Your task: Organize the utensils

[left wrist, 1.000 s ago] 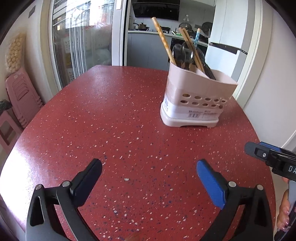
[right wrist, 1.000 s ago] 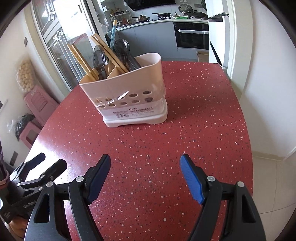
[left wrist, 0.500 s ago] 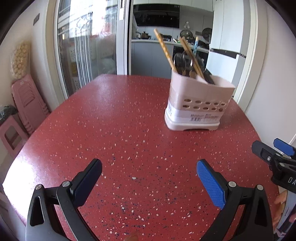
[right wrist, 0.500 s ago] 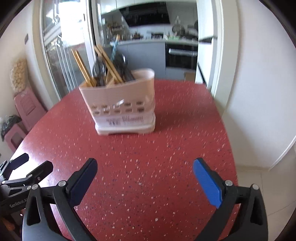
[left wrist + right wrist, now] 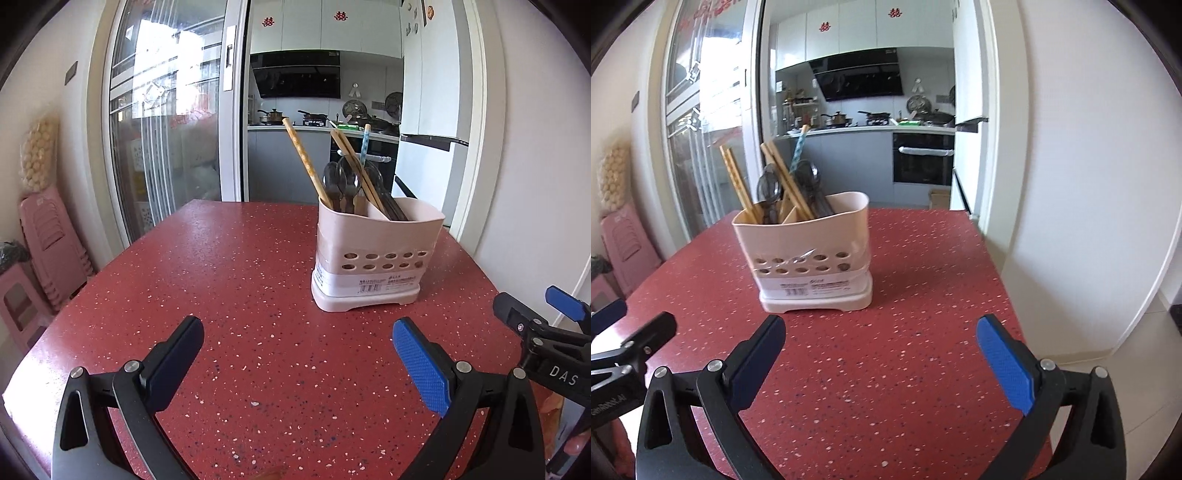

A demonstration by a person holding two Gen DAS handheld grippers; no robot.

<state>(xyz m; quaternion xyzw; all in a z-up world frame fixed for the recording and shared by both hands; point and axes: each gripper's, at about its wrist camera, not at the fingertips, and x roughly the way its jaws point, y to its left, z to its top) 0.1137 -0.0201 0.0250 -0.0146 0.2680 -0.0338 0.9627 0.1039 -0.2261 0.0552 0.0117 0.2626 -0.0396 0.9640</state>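
holder (image 5: 373, 258) of pale pink plastic stands toward the worktop (image 5: 229, 288) far right edge, chopsticks (image 5: 303, 159) and spoons (image 5: 345, 184) upright inside. left gripper (image 5: 295, 354) and right gripper (image 5: 881, 350) hover with jaws wide apart, the right's having just opened, nothing between them.

Utensils (image 5: 347, 184) in caddy (image 5: 373, 258) (on table (image 5: 221, 295))

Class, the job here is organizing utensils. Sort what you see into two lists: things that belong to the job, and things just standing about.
Belongs to the job:
- utensil holder
- chopsticks
- spoons
- left gripper, open
- right gripper, open

Just standing about:
- pink stools
- pots on the kitchen counter
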